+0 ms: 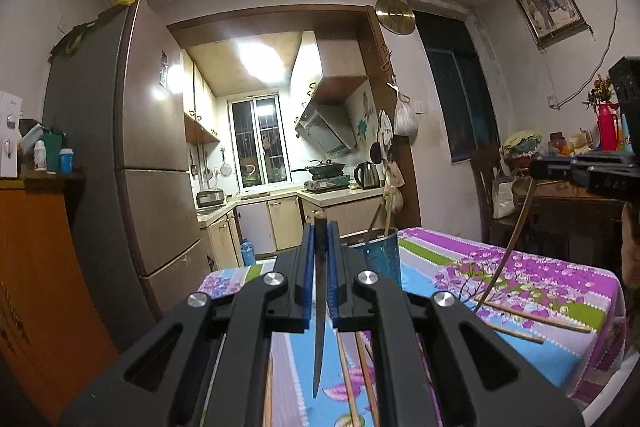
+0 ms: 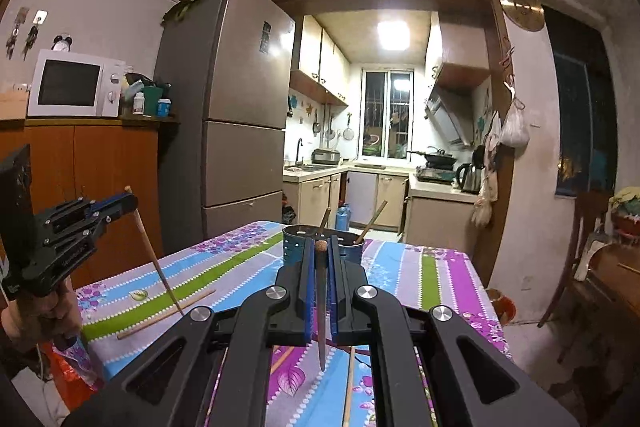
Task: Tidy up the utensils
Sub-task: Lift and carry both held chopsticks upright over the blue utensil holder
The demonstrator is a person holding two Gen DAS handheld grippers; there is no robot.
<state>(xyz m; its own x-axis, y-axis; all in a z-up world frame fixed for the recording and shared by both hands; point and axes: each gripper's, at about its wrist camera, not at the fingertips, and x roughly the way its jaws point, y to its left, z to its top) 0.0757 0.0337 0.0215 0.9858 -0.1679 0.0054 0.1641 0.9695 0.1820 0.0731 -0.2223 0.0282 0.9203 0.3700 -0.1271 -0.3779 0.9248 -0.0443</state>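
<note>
My left gripper (image 1: 320, 227) is shut on a dark wooden chopstick (image 1: 319, 327) that hangs down over the table; it also shows at the left of the right wrist view (image 2: 126, 201) with its chopstick (image 2: 154, 259) slanting down. My right gripper (image 2: 320, 247) is shut on another chopstick (image 2: 321, 307), and shows at the right edge of the left wrist view (image 1: 536, 169) with its chopstick (image 1: 508, 247). A blue perforated utensil holder (image 2: 298, 245) stands at the far table edge with two chopsticks (image 2: 325, 217) in it. Loose chopsticks (image 2: 164, 315) lie on the cloth.
The table wears a flowered purple, blue and green cloth (image 2: 436, 279). A grey fridge (image 2: 236, 107) and an orange cabinet (image 2: 100, 167) with a microwave (image 2: 72, 89) stand left. A wooden chair (image 2: 580, 251) and side table stand right. The kitchen lies beyond.
</note>
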